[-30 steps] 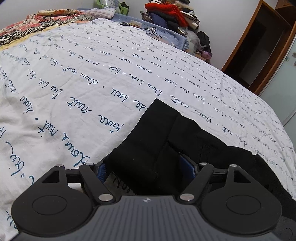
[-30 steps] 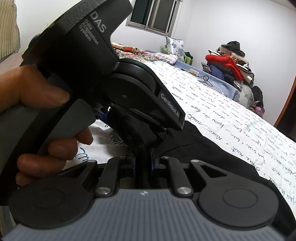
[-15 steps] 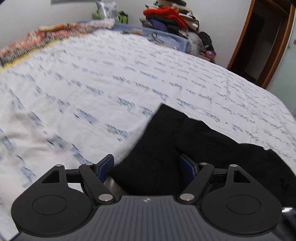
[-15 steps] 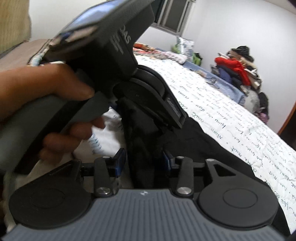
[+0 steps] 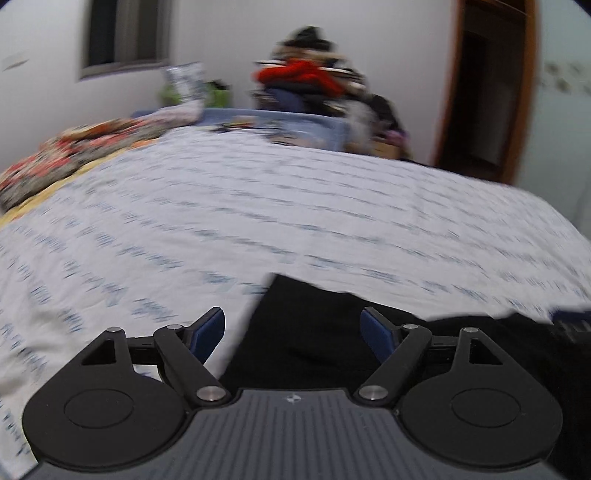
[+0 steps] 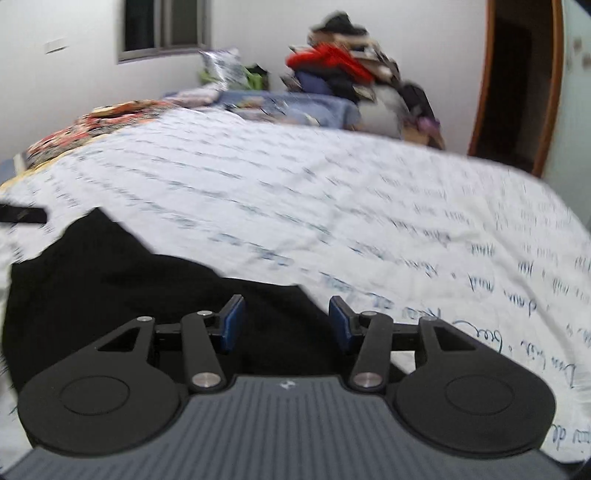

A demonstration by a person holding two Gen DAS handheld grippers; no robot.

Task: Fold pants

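Black pants [image 5: 314,332] lie flat on a white bedsheet [image 5: 258,206] printed with blue handwriting. In the left wrist view my left gripper [image 5: 293,325] hovers over the pants' left edge, its jaws opening wide, the blue pads [image 5: 207,328] clear of the cloth. In the right wrist view the pants [image 6: 110,273] spread across the lower left. My right gripper [image 6: 286,323] is above their right edge, its jaws opening too, with nothing pinched between them. Both views are blurred by motion.
A floral quilt [image 5: 74,147] lies at the bed's far left. A heap of clothes with a red garment [image 5: 299,75] is stacked beyond the far edge. A wooden door frame [image 5: 450,92] stands at the right, a window [image 6: 162,26] on the back wall.
Both grippers let go of the black cloth and pulled back from it. The right one swung right, away from the left gripper and hand that filled its view. Both views levelled out.
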